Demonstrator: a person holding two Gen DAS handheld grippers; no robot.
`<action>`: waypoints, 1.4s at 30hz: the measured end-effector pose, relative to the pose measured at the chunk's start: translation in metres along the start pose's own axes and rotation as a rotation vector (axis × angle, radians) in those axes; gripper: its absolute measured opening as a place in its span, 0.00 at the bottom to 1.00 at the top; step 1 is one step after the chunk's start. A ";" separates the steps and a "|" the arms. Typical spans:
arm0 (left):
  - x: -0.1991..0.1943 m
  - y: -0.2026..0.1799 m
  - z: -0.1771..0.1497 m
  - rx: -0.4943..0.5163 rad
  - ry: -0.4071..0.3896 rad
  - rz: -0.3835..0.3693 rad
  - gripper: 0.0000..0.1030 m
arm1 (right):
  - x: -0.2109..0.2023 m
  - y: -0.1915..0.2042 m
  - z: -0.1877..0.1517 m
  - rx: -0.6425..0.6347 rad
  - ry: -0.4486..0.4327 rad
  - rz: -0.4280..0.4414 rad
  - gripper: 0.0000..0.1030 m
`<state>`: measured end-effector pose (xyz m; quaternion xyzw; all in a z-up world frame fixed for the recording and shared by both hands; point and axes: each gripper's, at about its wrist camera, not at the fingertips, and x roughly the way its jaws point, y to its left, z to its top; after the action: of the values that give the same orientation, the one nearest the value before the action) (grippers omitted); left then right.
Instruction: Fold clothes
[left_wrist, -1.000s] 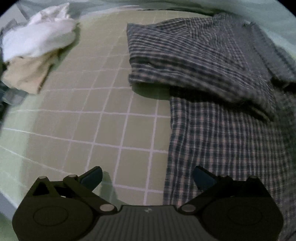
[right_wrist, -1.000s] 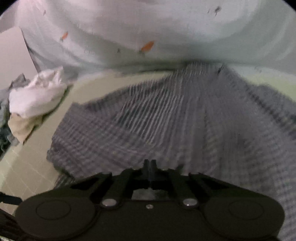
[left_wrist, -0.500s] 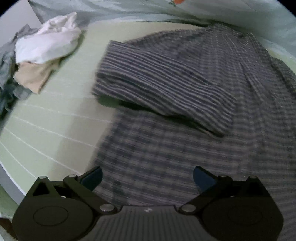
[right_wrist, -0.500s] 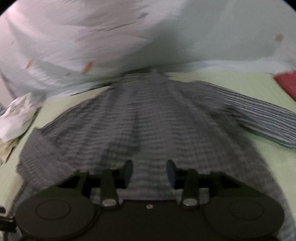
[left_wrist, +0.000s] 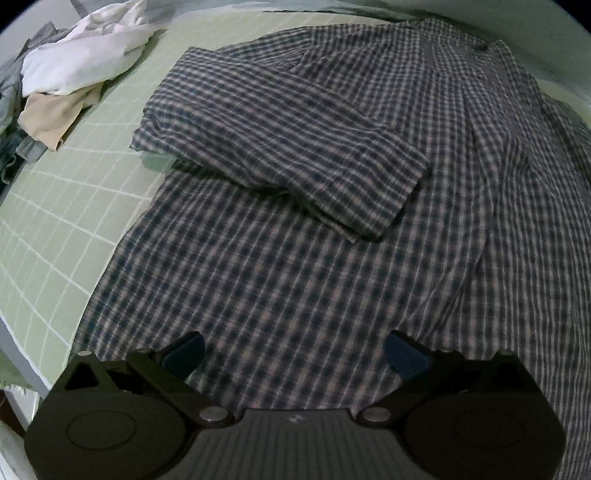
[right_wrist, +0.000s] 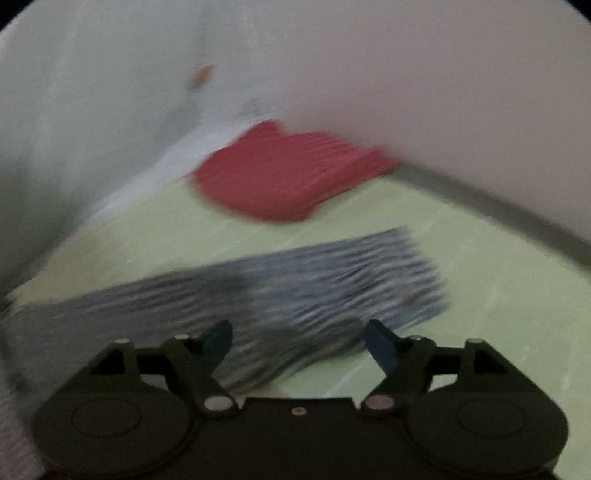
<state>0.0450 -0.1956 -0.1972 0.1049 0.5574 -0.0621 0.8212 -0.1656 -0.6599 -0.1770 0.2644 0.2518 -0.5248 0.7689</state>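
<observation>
Having laid one sleeve (left_wrist: 280, 147) across the shirt (left_wrist: 295, 288), swinging right gripper (right_wrist: 298, 341), jaws just opening wide and empty, toward the other sleeve (right_wrist: 332, 280); left gripper (left_wrist: 295, 354) hovering wide.

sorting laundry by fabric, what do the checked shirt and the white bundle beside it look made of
Checked shirt: looks like thin woven cotton or a cotton blend, matte; the check runs through the weave and it creases softly.
White bundle: seems a soft matte cloth, maybe cotton, crumpled in rounded folds; weave too small to tell.
</observation>
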 end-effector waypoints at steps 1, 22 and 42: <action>0.000 0.000 0.000 -0.001 0.002 0.001 1.00 | 0.006 -0.007 0.005 0.005 -0.008 -0.039 0.83; 0.010 0.019 0.012 -0.062 0.046 -0.063 1.00 | 0.047 -0.018 0.046 -0.171 -0.047 -0.204 0.93; 0.012 0.102 0.017 -0.135 -0.042 -0.033 1.00 | -0.152 0.329 -0.161 -0.702 0.204 0.834 0.95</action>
<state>0.0869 -0.1006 -0.1920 0.0391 0.5448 -0.0400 0.8367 0.0770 -0.3474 -0.1474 0.1192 0.3588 -0.0321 0.9252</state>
